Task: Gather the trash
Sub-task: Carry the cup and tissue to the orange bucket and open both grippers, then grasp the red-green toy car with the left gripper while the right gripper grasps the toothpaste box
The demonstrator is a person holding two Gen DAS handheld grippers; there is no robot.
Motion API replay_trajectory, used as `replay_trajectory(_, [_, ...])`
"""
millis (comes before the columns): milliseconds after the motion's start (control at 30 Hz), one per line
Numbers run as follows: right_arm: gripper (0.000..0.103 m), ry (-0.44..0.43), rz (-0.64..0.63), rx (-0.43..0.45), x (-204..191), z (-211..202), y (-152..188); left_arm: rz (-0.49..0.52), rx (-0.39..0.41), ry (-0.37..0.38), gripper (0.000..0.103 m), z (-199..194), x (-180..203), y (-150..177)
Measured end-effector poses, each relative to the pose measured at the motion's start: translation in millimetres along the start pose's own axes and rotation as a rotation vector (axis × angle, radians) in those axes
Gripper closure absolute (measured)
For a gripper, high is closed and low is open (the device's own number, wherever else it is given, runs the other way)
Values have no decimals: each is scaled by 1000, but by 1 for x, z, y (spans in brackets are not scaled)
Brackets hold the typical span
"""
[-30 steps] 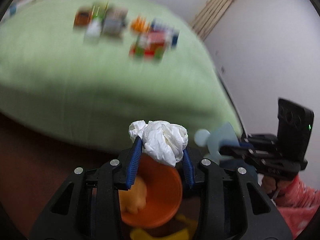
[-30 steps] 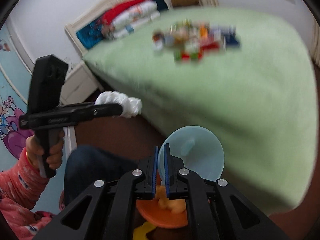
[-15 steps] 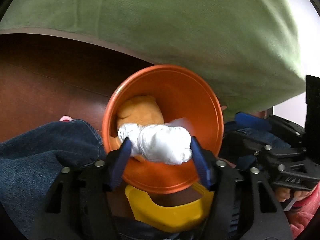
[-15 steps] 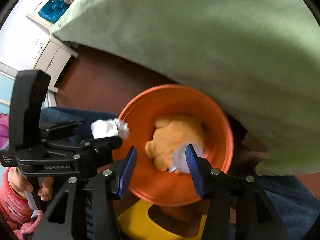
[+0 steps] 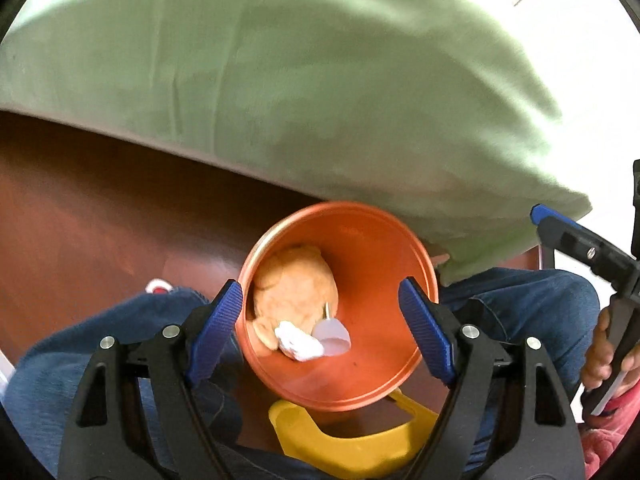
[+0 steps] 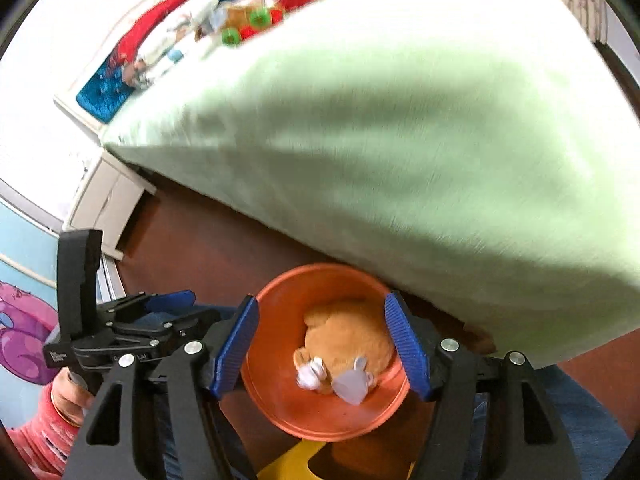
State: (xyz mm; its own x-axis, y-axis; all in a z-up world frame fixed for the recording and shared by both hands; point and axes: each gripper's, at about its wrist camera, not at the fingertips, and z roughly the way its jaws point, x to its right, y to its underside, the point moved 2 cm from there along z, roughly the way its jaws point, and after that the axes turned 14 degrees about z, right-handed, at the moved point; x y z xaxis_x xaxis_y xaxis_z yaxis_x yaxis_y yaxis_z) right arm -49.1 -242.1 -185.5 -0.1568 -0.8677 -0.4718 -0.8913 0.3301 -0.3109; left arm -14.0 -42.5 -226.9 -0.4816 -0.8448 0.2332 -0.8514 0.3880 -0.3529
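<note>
Both my tongs are released now. Left gripper (image 5: 320,330) was clamped on the crumpled tissue (image 5: 298,342) half a second ago; its blue pads (image 5: 216,330) now stand wide apart with nothing between them. The tissue lies inside the orange bin (image 5: 372,240), against the orange plush toy (image 5: 294,288) at the bottom. Right gripper (image 6: 322,350) is spread wide too, same as half a second back, and holds nothing. The pale blue plastic cup (image 6: 352,386) it pinched a second ago sits in the bin, touching the tissue (image 6: 310,374) and the plush.

Both grippers hang over the bin's mouth. The bin is beside the green bedspread (image 5: 320,80) edge, on the brown floor (image 5: 100,208), between my jeans-clad legs (image 5: 120,344). A yellow plastic piece (image 5: 352,436) shows just under the bin's near rim. The bed pile of toys (image 6: 256,16) is back in the right view, blurred at the far end.
</note>
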Motion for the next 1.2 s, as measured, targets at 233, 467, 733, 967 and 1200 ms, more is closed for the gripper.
replay_trajectory(233, [34, -44, -32, 145, -10, -47, -21, 75, 151, -42, 24, -37, 9, -31])
replay_trajectory(467, [29, -96, -61, 280, -29, -95, -32, 121, 348, -31, 15, -73, 11, -104])
replay_trajectory(733, [29, -91, -57, 317, -26, -110, -30, 108, 407, -24, 15, -53, 8, -199])
replay_trajectory(967, [29, -86, -62, 316, -27, -109, -31, 122, 352, -137, 15, -12, 9, -241])
replay_trajectory(1200, [29, -92, -52, 307, -25, -103, -34, 144, 357, -157, 29, -16, 7, -237])
